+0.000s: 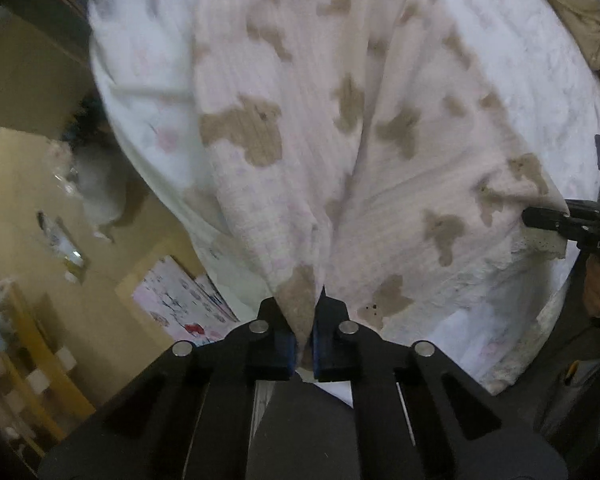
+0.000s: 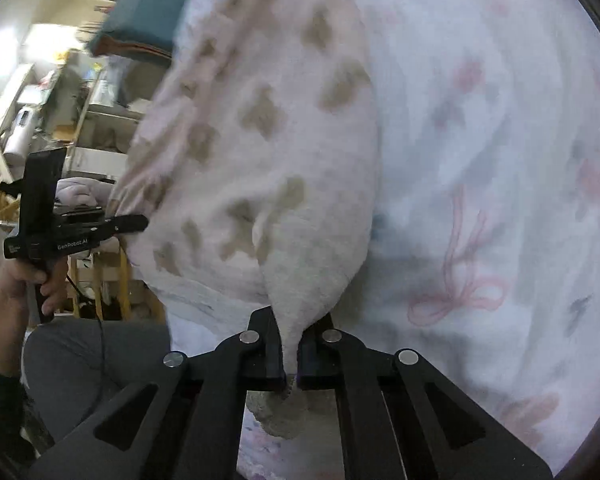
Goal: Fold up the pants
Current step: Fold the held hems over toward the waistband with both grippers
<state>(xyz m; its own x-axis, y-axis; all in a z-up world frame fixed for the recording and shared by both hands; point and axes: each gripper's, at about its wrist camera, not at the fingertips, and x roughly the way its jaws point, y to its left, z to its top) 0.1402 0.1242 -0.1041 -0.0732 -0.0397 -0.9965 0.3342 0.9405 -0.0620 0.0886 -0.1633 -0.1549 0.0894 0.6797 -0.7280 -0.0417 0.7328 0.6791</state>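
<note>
The left gripper (image 1: pixel 305 322) pinches one edge of the pants (image 1: pixel 340 160) and the right gripper (image 2: pixel 290 344) pinches another — both pressed tight on cloth. The pants hang stretched between them over the white bedsheet (image 2: pixel 500 160), with open floor (image 1: pixel 32 184) beside the bed.

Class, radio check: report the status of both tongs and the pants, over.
Left tongs shut on pants. Right tongs shut on pants too. Pants over bedsheet. Nothing in the way.

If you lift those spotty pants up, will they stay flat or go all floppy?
Probably floppy: the pants already sag and crease between the left claw and right claw. Likely light, since small pinches hold them.
</note>
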